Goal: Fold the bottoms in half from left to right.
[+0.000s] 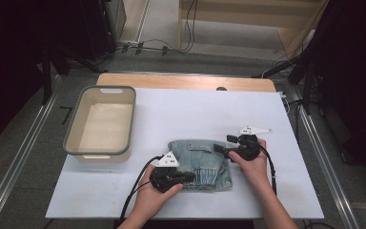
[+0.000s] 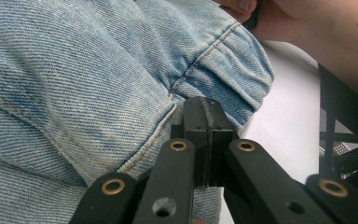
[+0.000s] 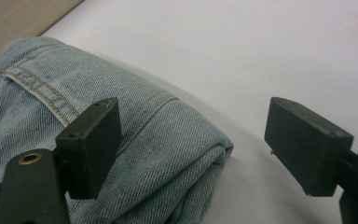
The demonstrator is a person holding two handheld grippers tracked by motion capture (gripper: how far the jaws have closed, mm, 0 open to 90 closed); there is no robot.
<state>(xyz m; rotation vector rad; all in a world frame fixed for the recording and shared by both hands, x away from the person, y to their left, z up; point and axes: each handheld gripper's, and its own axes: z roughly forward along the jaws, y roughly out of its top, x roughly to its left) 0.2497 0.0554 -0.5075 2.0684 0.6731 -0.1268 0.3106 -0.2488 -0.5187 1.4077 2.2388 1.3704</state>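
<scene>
On the worktop [image 1: 186,107]: folded denim [image 1: 200,164]. My left gripper [image 1: 187,177] jaws pinch its hem; right gripper [image 1: 218,149] jaws gape wide, empty.

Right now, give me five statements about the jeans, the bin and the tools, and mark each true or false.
1. The jeans lie folded on the white mat. True.
2. The bin holds the jeans. False: it is empty, and the jeans lie on the mat to its right.
3. The left tool is shut at the denim. True.
4. The right tool is clamped on the denim. False: its jaws stand wide apart.
5. The bin sits right of the jeans. False: it sits left.
</scene>
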